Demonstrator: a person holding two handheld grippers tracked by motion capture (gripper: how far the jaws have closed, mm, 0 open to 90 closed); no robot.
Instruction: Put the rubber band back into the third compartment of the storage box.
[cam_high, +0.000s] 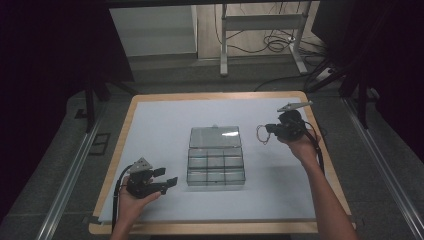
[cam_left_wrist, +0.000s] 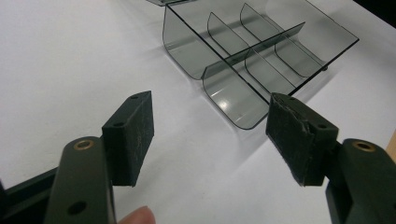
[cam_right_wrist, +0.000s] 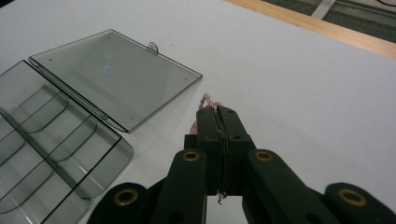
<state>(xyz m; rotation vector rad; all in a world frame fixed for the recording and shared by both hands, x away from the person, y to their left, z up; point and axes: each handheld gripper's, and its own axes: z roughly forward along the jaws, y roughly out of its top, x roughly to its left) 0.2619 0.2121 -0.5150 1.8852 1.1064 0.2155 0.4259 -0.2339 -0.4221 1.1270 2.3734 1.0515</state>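
Two grippers we see: left gripper (cam_high: 166, 179) spread wide near the open box (cam_high: 216, 158) on the table (cam_high: 150, 125); right gripper (cam_high: 267, 131) pinches a thin pink loop (cam_high: 262, 134) beside the lid.

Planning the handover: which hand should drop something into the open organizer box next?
Right, probably. The right tongs are shut on a thin pinkish loop beside the compartment box, whose lid lies open. The left tongs are open and hold nothing.
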